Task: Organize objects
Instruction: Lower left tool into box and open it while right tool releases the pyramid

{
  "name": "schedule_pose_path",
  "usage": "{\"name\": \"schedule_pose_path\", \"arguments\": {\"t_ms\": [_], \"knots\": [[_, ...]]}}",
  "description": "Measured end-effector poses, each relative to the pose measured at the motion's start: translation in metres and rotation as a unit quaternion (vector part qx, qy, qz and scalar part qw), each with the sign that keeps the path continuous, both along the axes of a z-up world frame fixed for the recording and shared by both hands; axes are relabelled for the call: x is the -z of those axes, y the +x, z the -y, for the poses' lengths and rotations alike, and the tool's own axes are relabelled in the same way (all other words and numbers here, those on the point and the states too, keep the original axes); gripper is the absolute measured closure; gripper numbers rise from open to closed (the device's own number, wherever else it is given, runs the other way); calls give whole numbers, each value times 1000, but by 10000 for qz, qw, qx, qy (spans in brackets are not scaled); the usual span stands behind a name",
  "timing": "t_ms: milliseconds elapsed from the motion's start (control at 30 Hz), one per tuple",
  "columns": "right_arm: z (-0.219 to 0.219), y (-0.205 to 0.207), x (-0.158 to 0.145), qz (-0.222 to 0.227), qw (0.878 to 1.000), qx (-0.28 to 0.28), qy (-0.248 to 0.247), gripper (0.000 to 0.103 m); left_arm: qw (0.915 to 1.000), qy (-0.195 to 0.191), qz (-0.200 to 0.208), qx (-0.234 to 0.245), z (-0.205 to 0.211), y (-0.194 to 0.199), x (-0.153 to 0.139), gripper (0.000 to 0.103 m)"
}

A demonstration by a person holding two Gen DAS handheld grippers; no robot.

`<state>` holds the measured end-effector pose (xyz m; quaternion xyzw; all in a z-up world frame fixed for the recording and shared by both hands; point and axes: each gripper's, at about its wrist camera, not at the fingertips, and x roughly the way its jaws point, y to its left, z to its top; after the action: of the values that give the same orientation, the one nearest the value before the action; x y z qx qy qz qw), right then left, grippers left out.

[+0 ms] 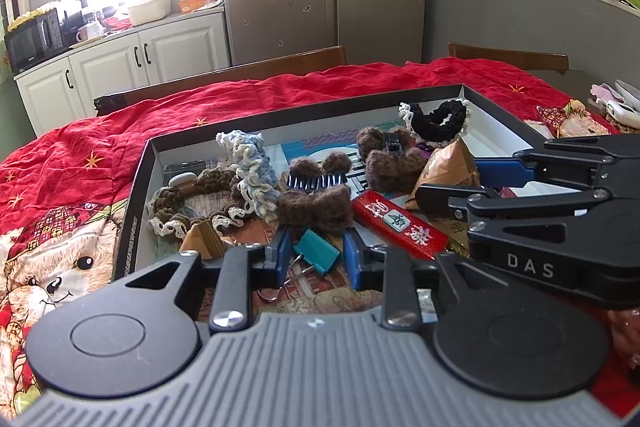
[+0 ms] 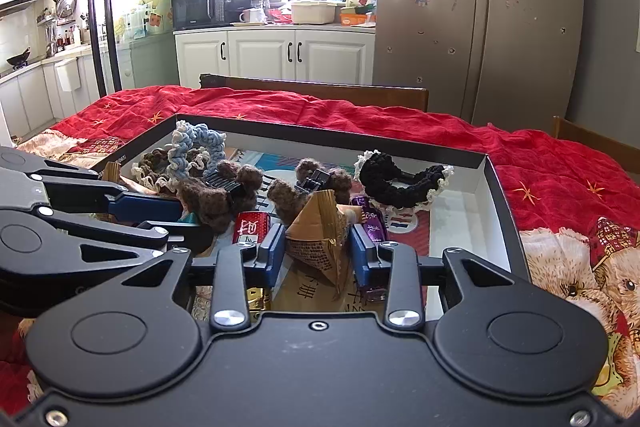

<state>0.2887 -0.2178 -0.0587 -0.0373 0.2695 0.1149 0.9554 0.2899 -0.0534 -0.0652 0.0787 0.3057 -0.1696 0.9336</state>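
While flat, red lighter (image 1: 400,223) runs diagonally in box (image 1: 132,211).

Tray (image 1: 136,211): matt black card wall, white inside. In it: fuzzy brown wool clips (image 1: 314,207); crocheted black yarn scrunchie (image 1: 438,121); glossy red plastic bar (image 1: 400,223); creased brown paper (image 2: 320,239). Under tray: crumpled red cloth (image 1: 240,99).
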Motion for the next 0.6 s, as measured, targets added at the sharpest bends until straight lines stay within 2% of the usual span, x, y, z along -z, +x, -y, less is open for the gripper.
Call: {"name": "schedule_pose_path", "arguments": {"t_ms": [100, 600], "knots": [[0, 0, 0, 1, 10000, -5, -2, 68, 10000, 4, 32, 6, 0, -1, -1, 54], [4, -13, -16, 188, 9998, 16, 40, 60, 9998, -50, 206, 68, 0, -15, -20, 44]]}}
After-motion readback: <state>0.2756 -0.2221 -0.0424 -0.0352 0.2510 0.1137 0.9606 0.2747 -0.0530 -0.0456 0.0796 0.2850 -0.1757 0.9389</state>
